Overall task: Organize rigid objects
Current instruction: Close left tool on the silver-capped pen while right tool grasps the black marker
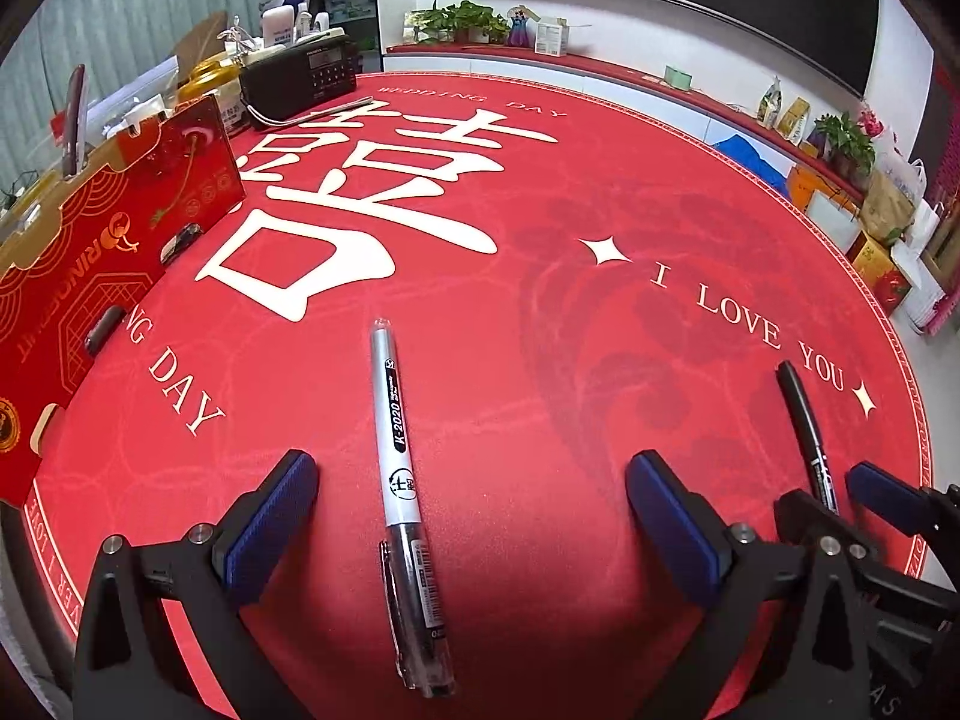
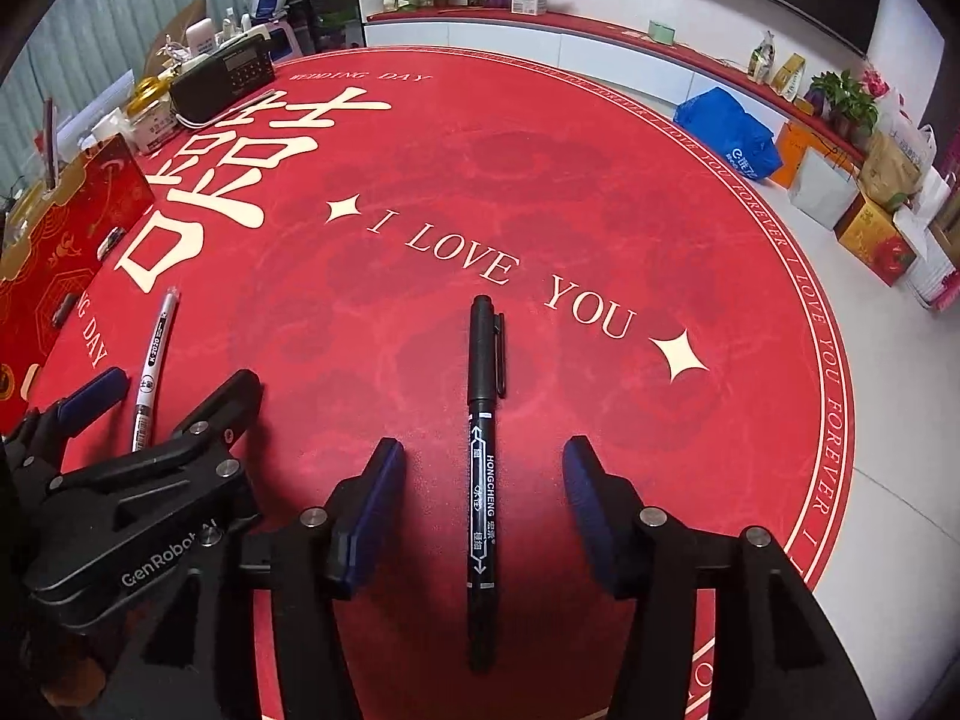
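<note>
A clear gel pen [image 1: 399, 468] with a white label lies on the red tablecloth [image 1: 540, 210], pointing away from me. My left gripper [image 1: 471, 471] is open and straddles it, with wide gaps between both blue pads and the pen. A black marker [image 2: 483, 450] lies to the right, also pointing away. My right gripper [image 2: 483, 450] is open around it, and neither pad touches it. Each view catches the other tool: the right gripper [image 1: 834, 486] with the marker [image 1: 804, 420], and the left gripper [image 2: 174, 384] with the gel pen [image 2: 150, 372].
A red and gold gift box [image 1: 120, 252] stands along the left edge of the round table. A black radio [image 1: 300, 78] and several small items crowd the far left. Beyond the table's right edge are bags [image 2: 729, 132] and boxes on the floor.
</note>
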`<action>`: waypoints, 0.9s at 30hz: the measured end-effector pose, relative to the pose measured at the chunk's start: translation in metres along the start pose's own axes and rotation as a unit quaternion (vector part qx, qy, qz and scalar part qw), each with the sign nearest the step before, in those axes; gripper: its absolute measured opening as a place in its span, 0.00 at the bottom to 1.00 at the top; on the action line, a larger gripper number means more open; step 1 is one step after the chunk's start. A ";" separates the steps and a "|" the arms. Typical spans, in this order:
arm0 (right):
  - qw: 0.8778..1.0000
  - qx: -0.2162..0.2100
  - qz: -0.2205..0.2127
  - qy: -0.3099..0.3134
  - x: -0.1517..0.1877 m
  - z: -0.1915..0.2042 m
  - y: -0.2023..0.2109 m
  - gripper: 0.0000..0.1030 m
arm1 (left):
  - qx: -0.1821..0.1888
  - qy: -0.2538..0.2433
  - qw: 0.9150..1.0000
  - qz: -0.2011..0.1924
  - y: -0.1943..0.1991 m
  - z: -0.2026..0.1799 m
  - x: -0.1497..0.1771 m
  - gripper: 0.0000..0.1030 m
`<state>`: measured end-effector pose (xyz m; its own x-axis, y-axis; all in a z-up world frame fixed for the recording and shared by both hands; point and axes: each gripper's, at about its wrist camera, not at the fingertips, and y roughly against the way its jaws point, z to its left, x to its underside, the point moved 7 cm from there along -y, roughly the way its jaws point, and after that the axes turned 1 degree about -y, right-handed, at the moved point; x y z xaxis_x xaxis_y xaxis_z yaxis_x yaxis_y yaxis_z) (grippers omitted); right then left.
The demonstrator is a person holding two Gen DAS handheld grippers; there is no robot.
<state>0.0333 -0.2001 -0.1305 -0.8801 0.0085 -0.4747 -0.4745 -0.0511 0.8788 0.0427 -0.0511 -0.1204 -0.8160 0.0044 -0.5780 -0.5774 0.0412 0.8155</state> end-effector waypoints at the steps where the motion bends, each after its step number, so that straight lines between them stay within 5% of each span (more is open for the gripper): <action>1: 1.000 0.000 0.001 0.002 0.000 0.000 0.000 0.55 | 0.000 0.000 1.000 -0.001 0.000 0.000 0.000 1.00; 4: 1.000 0.005 0.003 0.001 0.000 -0.002 -0.001 0.62 | -0.002 0.001 1.000 -0.006 0.001 0.001 0.001 1.00; 7: 0.999 0.021 0.025 -0.039 0.004 -0.022 -0.011 1.00 | -0.006 0.008 1.000 -0.005 0.000 0.005 -0.001 1.00; 18: 0.999 0.011 0.035 -0.006 0.003 -0.015 -0.011 1.00 | -0.011 0.011 1.000 0.000 -0.002 0.005 -0.002 1.00; 21: 0.999 0.006 0.031 0.007 0.001 -0.008 -0.008 0.87 | -0.009 0.010 1.000 0.011 -0.003 0.005 -0.003 1.00; 24: 0.999 -0.007 0.031 0.030 0.001 0.009 -0.002 0.55 | 0.002 -0.003 1.000 0.027 -0.004 0.001 -0.003 0.97; 26: 0.999 -0.011 0.034 0.037 0.001 0.015 0.000 0.16 | 0.012 -0.014 0.999 0.028 0.000 -0.003 -0.003 0.85; 27: 0.999 -0.016 0.037 0.033 0.002 0.016 0.001 0.09 | 0.019 -0.023 0.999 0.026 0.003 -0.006 -0.002 0.80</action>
<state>0.0313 -0.1838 -0.1301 -0.9089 -0.0620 -0.4125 -0.4073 -0.0812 0.9097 0.0429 -0.0566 -0.1167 -0.8425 0.0540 -0.5359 -0.5316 0.0770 0.8435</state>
